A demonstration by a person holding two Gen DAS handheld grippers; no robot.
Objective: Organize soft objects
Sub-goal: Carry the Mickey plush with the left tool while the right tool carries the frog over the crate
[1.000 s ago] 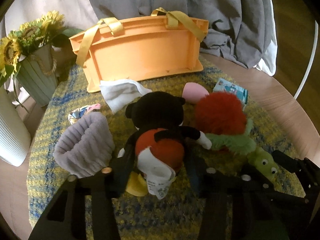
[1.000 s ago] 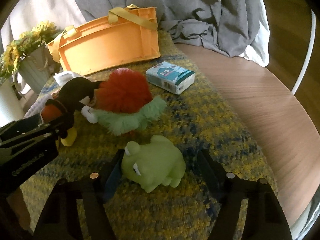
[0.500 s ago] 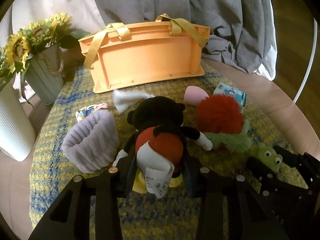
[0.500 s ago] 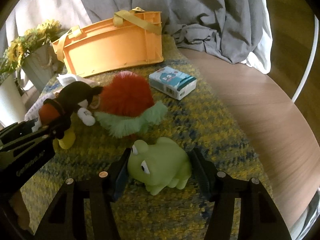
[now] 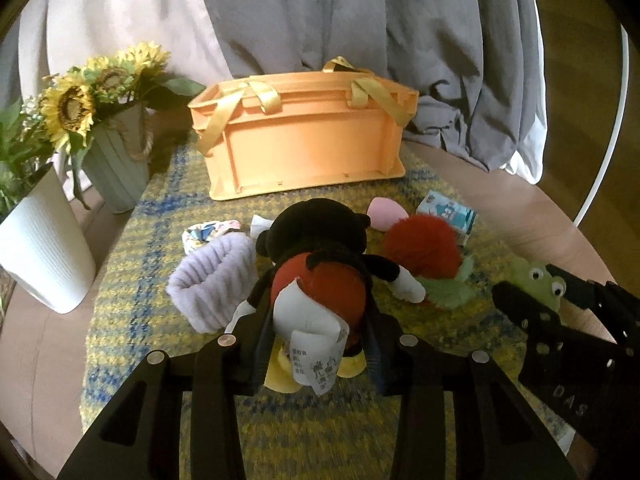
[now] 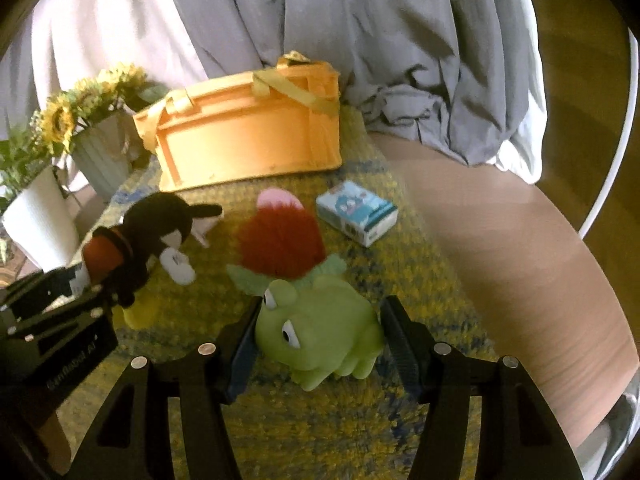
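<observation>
2 claws, each clamping 1 toy (mouse plush (image 5: 320,276), green frog (image 6: 320,336))

Orange crate (image 5: 308,148): smooth matt plastic. Mat (image 6: 320,432): coarse woven cloth. Frog (image 6: 320,336): smooth rubbery. Table (image 6: 520,264): smooth wood.
</observation>
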